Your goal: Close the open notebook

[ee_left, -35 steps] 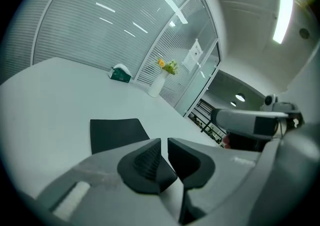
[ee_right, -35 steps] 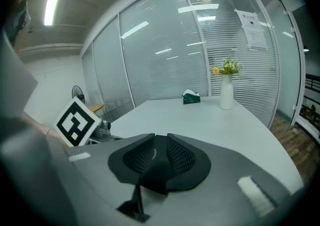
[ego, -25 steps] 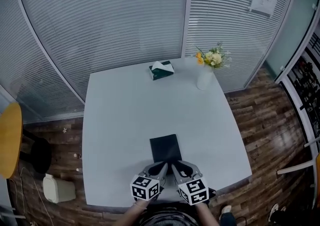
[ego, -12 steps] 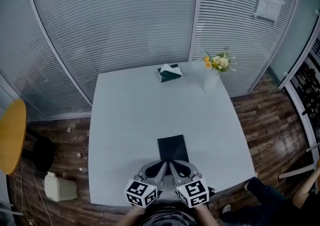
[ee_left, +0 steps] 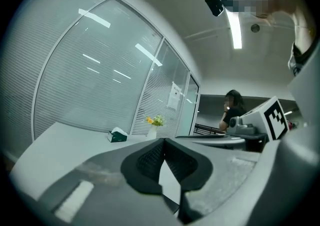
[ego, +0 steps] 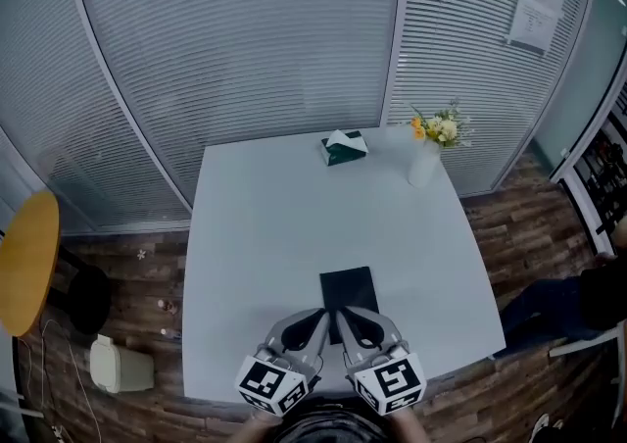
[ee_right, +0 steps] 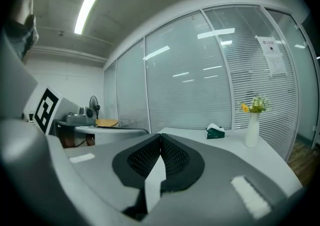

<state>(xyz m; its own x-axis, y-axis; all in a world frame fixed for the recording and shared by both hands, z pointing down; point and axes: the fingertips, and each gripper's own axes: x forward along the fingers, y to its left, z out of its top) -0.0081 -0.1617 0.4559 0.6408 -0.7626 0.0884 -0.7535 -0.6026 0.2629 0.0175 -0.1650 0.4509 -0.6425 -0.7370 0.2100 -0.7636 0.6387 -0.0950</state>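
A dark-covered notebook (ego: 349, 290) lies flat and closed on the pale table (ego: 255, 235), near its front edge. Both grippers hover side by side just in front of it, pointing level across the table. My left gripper (ego: 326, 315) is shut; its jaws have just been closing, with nothing between them. In the left gripper view the pads (ee_left: 150, 157) meet at the tips. My right gripper (ego: 344, 315) is shut too, and the right gripper view shows nothing in its jaws. The notebook does not show in either gripper view.
A green tissue box (ego: 343, 147) and a white vase of flowers (ego: 428, 155) stand at the table's far edge. A yellow stool (ego: 24, 265) and a white bin (ego: 118, 365) are on the floor at left. A person (ego: 578, 299) is at the right.
Both grippers have risen toward the head camera and drawn back off the notebook. The notebook has stayed closed and still. The person at the right has shifted position.
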